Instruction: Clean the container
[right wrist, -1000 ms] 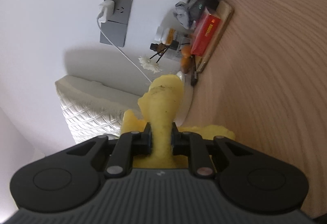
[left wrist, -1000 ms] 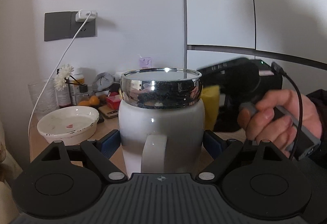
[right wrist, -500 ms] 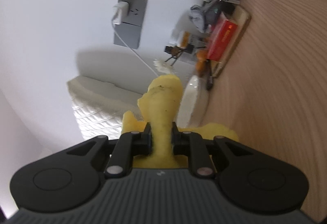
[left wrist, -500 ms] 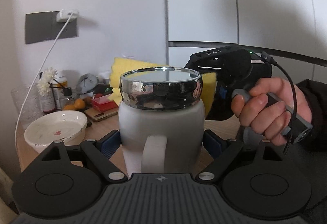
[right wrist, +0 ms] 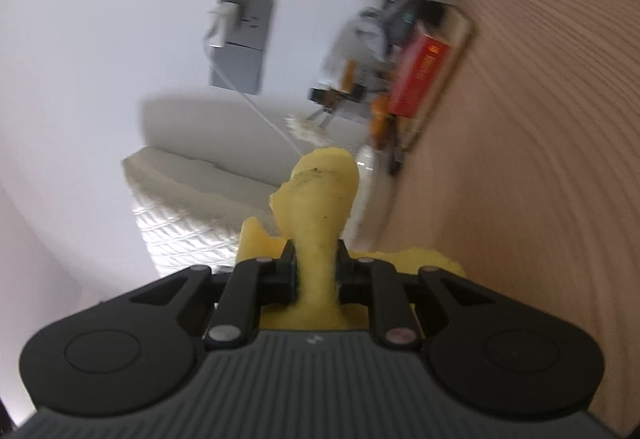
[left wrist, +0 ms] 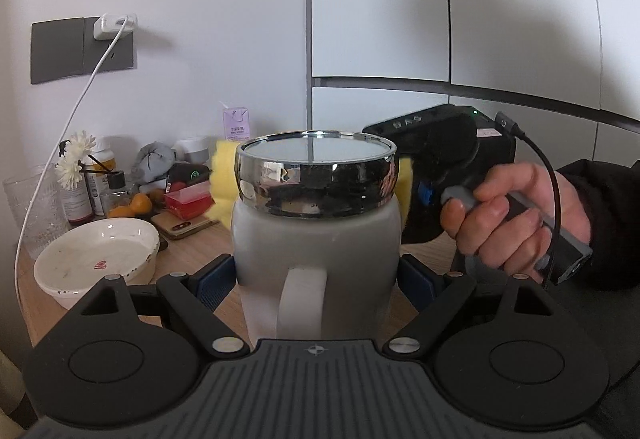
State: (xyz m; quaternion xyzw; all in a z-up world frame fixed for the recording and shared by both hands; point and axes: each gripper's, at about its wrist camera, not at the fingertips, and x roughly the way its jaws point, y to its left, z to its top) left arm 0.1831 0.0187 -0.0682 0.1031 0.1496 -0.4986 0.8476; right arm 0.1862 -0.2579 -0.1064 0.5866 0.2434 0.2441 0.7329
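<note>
Your left gripper [left wrist: 316,279] fingers clamp the white ceramic mug with chrome rim [left wrist: 316,223]: likely heavy, slick, breakable, so grip the body. Right gripper [right wrist: 316,271] fingers pinch the soft yellow sponge [right wrist: 320,207].

The black body of the right gripper [left wrist: 440,143], seen from the left wrist view, carries pale letters that look like "DAS", though they are faint. A purple carton [left wrist: 236,123] by the wall has printed text too small to read, and the red box [right wrist: 420,79] bears gold print that is blurred.
</note>
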